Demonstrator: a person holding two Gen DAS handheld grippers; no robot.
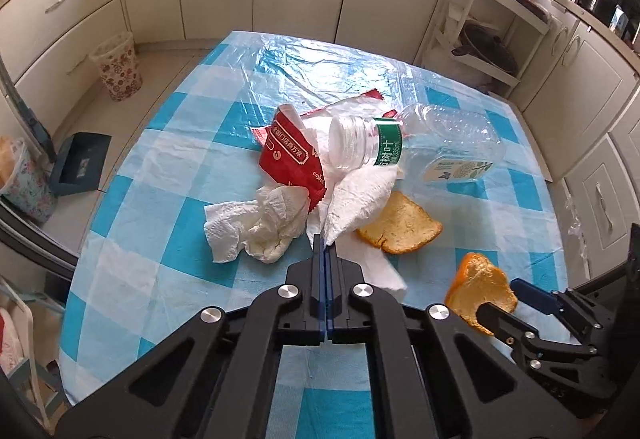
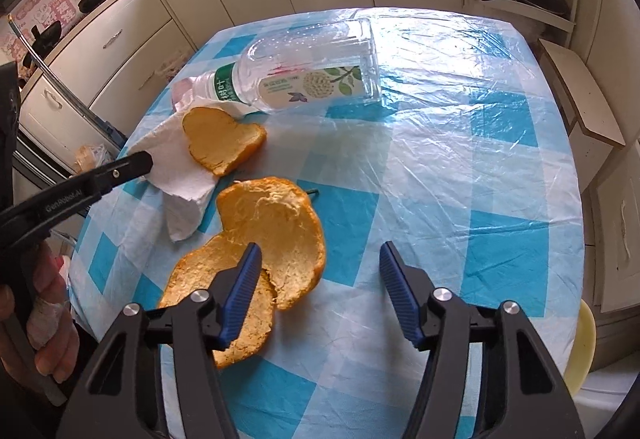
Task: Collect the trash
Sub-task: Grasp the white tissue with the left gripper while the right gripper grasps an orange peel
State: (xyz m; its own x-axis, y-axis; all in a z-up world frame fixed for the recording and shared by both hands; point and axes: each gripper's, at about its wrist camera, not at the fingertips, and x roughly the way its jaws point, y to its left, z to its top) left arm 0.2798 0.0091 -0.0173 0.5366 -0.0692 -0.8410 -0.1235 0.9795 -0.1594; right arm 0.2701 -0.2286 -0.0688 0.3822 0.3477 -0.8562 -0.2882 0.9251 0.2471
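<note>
We collect trash from a blue-checked kitchen table.

Our left gripper is pinched tight on a corner of a white paper towel. Our right gripper stands apart, jaws astride a large orange peel. Beyond lie a smaller peel, a crumpled tissue, a red wrapper and an empty plastic bottle on the tablecloth.
</note>
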